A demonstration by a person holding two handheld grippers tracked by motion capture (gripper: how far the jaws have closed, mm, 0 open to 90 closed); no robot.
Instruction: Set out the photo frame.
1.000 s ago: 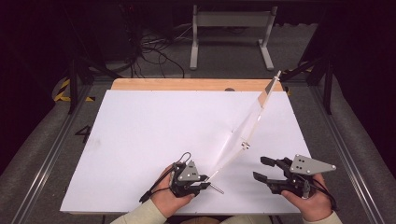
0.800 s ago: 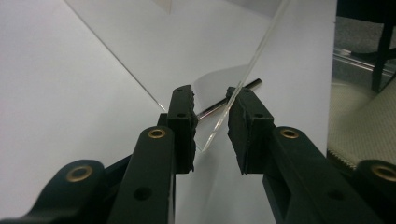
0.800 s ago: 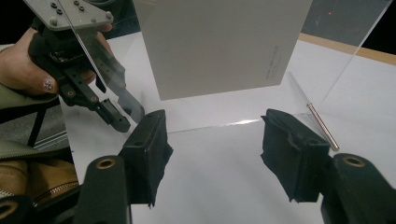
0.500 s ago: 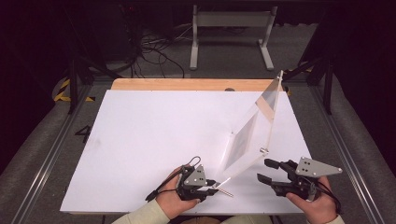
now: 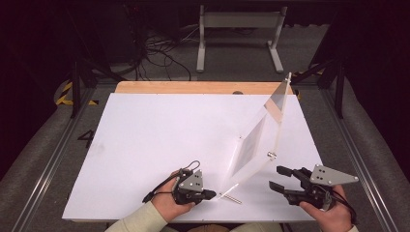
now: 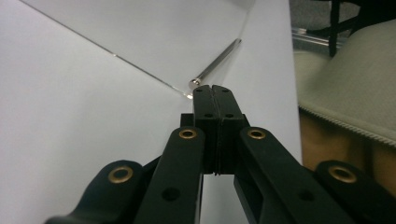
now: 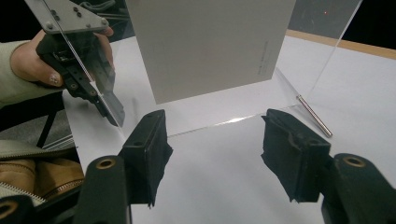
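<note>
Clear acrylic sheet holder stands tilted on large white table board, right of centre; thin metal rod lies at its near corner, between both grippers.

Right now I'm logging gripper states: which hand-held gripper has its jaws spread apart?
The right hand-held gripper: its jaws stand wide apart facing the clear acrylic panel. The left hand-held gripper has its jaws pressed together.

Clear acrylic panel with white sheet, tilted upright on table.
</note>
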